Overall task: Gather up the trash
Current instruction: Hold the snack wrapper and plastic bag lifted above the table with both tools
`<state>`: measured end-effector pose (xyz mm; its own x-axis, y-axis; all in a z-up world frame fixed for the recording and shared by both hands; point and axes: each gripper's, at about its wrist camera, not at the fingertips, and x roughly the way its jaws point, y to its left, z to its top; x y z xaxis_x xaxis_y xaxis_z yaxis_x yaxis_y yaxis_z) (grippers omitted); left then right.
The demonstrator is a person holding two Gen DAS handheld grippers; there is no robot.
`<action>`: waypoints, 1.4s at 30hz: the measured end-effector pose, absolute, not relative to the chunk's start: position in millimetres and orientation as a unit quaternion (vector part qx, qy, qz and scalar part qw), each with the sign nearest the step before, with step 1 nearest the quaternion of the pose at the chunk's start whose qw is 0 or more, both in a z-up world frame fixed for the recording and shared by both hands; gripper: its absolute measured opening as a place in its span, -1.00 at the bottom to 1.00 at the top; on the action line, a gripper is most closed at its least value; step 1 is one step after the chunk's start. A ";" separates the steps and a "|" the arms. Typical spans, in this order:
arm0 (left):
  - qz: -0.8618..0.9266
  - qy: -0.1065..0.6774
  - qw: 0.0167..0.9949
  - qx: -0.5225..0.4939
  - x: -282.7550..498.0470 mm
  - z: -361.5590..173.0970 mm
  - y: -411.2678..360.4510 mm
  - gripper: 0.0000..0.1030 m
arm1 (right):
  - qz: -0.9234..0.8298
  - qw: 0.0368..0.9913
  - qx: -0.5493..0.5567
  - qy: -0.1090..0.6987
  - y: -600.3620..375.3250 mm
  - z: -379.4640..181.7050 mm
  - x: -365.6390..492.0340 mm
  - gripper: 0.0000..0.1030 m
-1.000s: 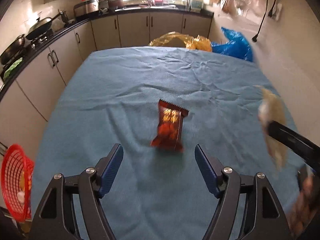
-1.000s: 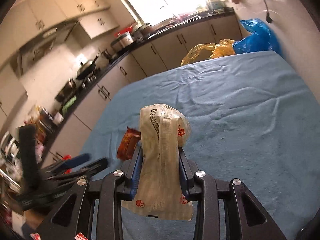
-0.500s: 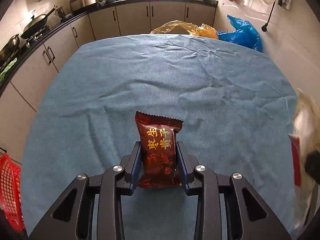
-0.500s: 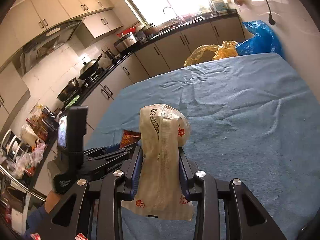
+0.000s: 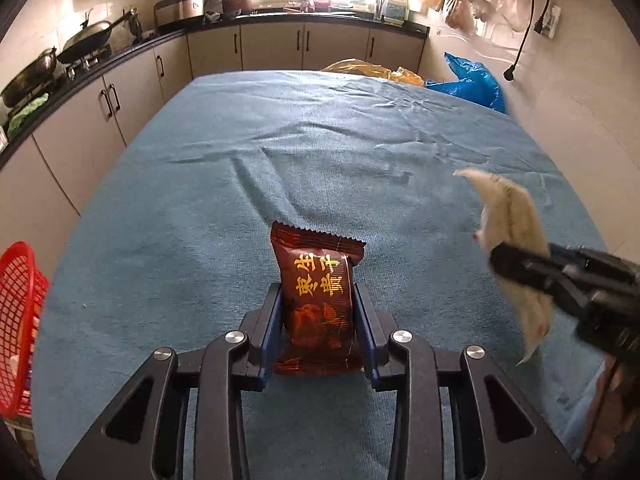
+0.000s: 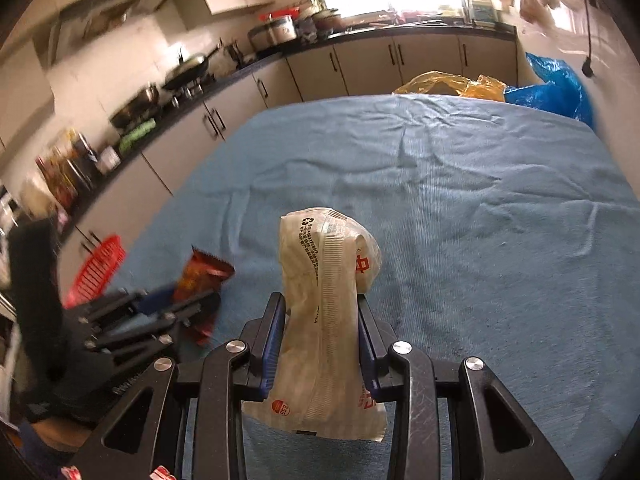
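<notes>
My left gripper (image 5: 318, 312) is shut on a dark red snack packet (image 5: 316, 300) with gold characters, held upright above the blue tablecloth (image 5: 320, 152). My right gripper (image 6: 320, 316) is shut on a crumpled white wrapper (image 6: 328, 320) with black print. In the left wrist view the white wrapper (image 5: 516, 240) and the right gripper (image 5: 520, 268) show at the right. In the right wrist view the left gripper (image 6: 180, 304) with the red packet (image 6: 200, 276) shows blurred at the left. A red mesh basket (image 5: 20, 312) sits off the table's left edge; it also shows in the right wrist view (image 6: 96, 272).
Kitchen cabinets (image 5: 104, 112) run along the left and far sides, with woks on the stove (image 5: 80, 40). A yellow plastic bag (image 5: 372, 70) and a blue plastic bag (image 5: 472, 84) lie past the table's far right corner. A white wall (image 5: 580, 100) borders the right.
My left gripper closed on the red packet and lifted it off the cloth. My right gripper, holding the white wrapper, swung its view to the right.
</notes>
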<state>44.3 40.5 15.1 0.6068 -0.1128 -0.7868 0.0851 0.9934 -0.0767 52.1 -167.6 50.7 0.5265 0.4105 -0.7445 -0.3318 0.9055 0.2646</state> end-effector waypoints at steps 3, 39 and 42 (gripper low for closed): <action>-0.055 0.435 0.899 -0.013 44.5 13.7 40.6 -0.35 | 0.208 0.870 0.035 0.445 -165.2 43.9 55.5 -0.29; -0.042 0.384 0.922 -0.028 32.6 21.9 52.8 -0.40 | 0.154 0.919 -0.045 0.360 -148.0 56.4 26.5 -0.32; -0.024 0.358 0.933 -0.028 27.9 30.5 55.9 -0.40 | 0.151 0.925 -0.040 0.347 -149.2 61.8 24.3 -0.32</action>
